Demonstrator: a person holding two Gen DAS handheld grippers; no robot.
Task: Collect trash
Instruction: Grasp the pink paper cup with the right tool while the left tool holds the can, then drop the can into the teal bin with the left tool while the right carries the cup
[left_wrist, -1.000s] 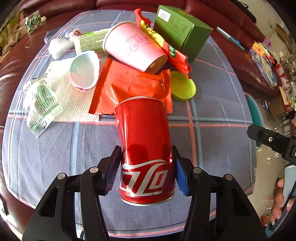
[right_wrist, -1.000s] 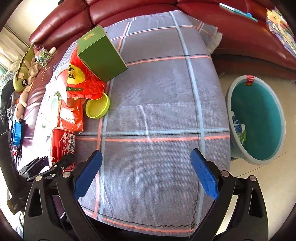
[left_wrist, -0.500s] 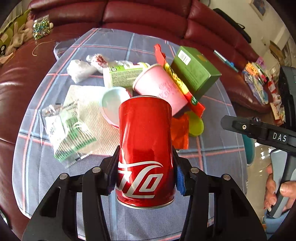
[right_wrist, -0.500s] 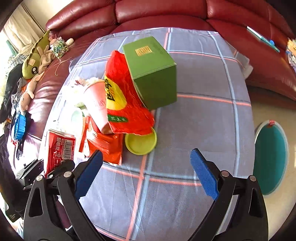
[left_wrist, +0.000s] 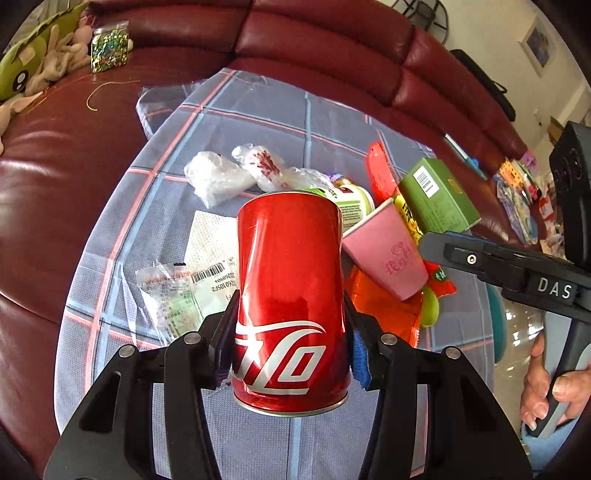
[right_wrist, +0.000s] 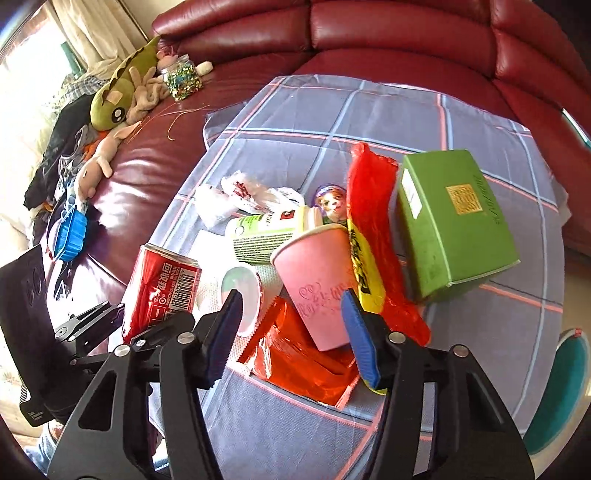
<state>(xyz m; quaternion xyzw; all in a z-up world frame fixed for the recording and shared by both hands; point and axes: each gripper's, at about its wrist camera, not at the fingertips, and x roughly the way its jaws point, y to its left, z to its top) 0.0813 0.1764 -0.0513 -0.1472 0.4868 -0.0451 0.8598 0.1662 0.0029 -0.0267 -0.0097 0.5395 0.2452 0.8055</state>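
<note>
My left gripper (left_wrist: 290, 317) is shut on a red cola can (left_wrist: 291, 295) and holds it upright above the checked tablecloth (left_wrist: 258, 110). In the right wrist view the same can (right_wrist: 159, 291) sits at the left in that gripper. My right gripper (right_wrist: 291, 306) hovers over the trash pile with its jaws closing. A pink paper cup (right_wrist: 317, 291) lies on its side between them, and the left pad stands apart from it. The pink cup (left_wrist: 384, 254) rests on an orange-red wrapper (right_wrist: 306, 358), beside a red and yellow snack bag (right_wrist: 373, 251).
A green box (right_wrist: 454, 221), a green-and-white tub (right_wrist: 266, 232), a small white cup (right_wrist: 242, 291) and crumpled plastic bags (right_wrist: 236, 195) lie on the cloth. A teal bin (right_wrist: 557, 387) stands on the floor at the right. A red sofa (right_wrist: 369, 33) with soft toys surrounds the table.
The left gripper has lifted the can off the cloth. The right gripper swung from the bare side of the table over the pile, and its jaws narrowed around the pink cup.
</note>
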